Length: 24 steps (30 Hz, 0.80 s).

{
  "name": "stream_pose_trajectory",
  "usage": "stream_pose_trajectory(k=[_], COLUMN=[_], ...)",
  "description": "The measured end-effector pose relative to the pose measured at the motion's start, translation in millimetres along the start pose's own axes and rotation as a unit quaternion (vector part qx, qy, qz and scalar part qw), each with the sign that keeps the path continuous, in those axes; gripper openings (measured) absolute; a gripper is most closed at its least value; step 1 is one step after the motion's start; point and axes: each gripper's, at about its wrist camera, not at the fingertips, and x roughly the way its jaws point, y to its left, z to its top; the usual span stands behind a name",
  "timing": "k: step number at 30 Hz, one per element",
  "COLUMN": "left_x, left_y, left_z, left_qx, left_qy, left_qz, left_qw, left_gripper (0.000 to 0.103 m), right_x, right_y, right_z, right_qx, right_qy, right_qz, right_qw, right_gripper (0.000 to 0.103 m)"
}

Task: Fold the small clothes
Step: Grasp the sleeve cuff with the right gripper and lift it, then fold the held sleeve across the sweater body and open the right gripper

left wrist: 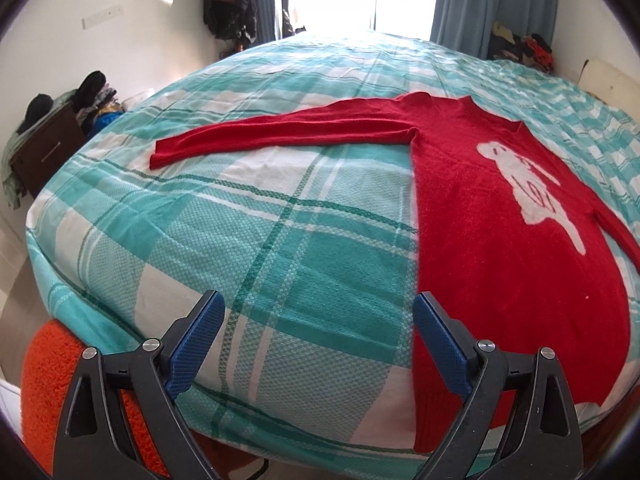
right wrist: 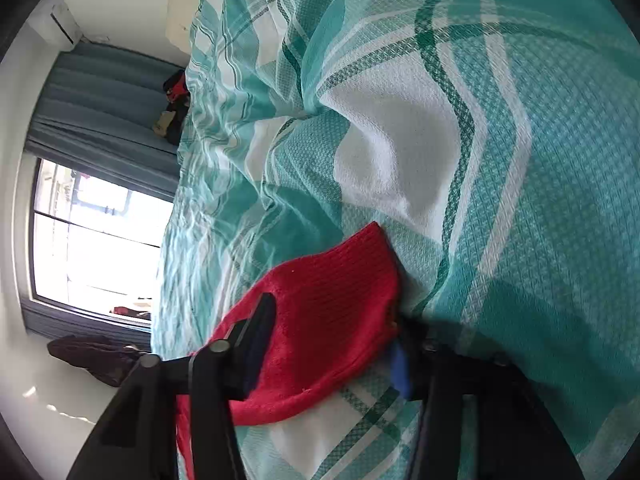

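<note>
Garment: a red knitted sweater (left wrist: 500, 216) with a white animal figure on its chest lies flat, front up, on the bed, towards the right in the left wrist view.
Sleeve: one long red sleeve (left wrist: 280, 132) stretches straight out to the left across the cover.
Bed: a teal, white and green plaid bedspread (left wrist: 240, 240) covers it, rumpled into folds in the right wrist view.
Left hand-held gripper (left wrist: 318, 344): jaws spread wide, nothing between the blue pads, hovering above the bed's near edge just left of the sweater's hem.
Right hand-held gripper (right wrist: 332, 340): rolled onto its side, jaws drawn in on a red ribbed cuff (right wrist: 332, 300), which bunches between the pads.
Surroundings: blue-grey curtains (left wrist: 480, 4) flank a bright window.
</note>
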Motion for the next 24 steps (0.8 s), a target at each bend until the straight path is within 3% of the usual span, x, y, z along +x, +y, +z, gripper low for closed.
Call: stream_pose_trajectory(k=[1, 3, 7, 10, 14, 15, 17, 18, 21, 24], left_x=[0.2, -1.0, 3.2, 6.3, 8.2, 8.9, 10.5, 10.6, 10.0, 13.1], left_y=[1.0, 4.6, 10.3, 14.7, 22.3, 24.5, 29.2, 32.2, 41.3, 47.4], left_z=[-0.5, -2.0, -3.0, -0.7, 0.3, -0.2, -1.6, -2.4, -4.8, -5.2], left_qx=[-0.002, -0.01, -0.024, -0.037, -0.056, -0.06, -0.07, -0.075, -0.093, -0.108], left_qy=[0.001, -0.002, 0.007, 0.01, 0.012, 0.015, 0.02, 0.022, 0.022, 0.027], left_qz=[-0.002, -0.011, -0.027, -0.032, -0.036, -0.036, -0.035, -0.035, -0.04, -0.045], left_qw=[1.0, 0.9999, 0.9993, 0.9988, 0.9977, 0.9974, 0.9967, 0.9963, 0.9946, 0.9927], left_gripper=[0.096, 0.096, 0.096, 0.096, 0.096, 0.096, 0.096, 0.096, 0.096, 0.096], right_x=[0.7, -5.5, -24.7, -30.5, -26.6, -22.2, -2.9, 3.4, 8.2, 16.1], right_y=[6.6, 29.5, 136.5, 240.2, 349.5, 365.1, 392.9, 399.4, 395.5, 368.8], right_z=[1.1, 5.1, -6.3, -52.1, -150.9, -181.3, -227.7, -243.4, -252.8, -223.2], right_qx=[-0.014, -0.041, -0.15, -0.236, -0.317, -0.328, -0.353, -0.369, -0.397, -0.401], right_qy=[0.001, -0.006, 0.001, 0.041, 0.131, 0.169, 0.245, 0.259, 0.252, 0.212], right_qz=[-0.028, -0.033, 0.061, 0.154, 0.26, 0.285, 0.297, 0.289, 0.284, 0.231], right_qw=[1.0, 0.999, 0.987, 0.959, 0.903, 0.885, 0.852, 0.845, 0.836, 0.861], right_gripper=[0.008, 0.008, 0.007, 0.007, 0.008, 0.012, 0.066, 0.092, 0.09, 0.087])
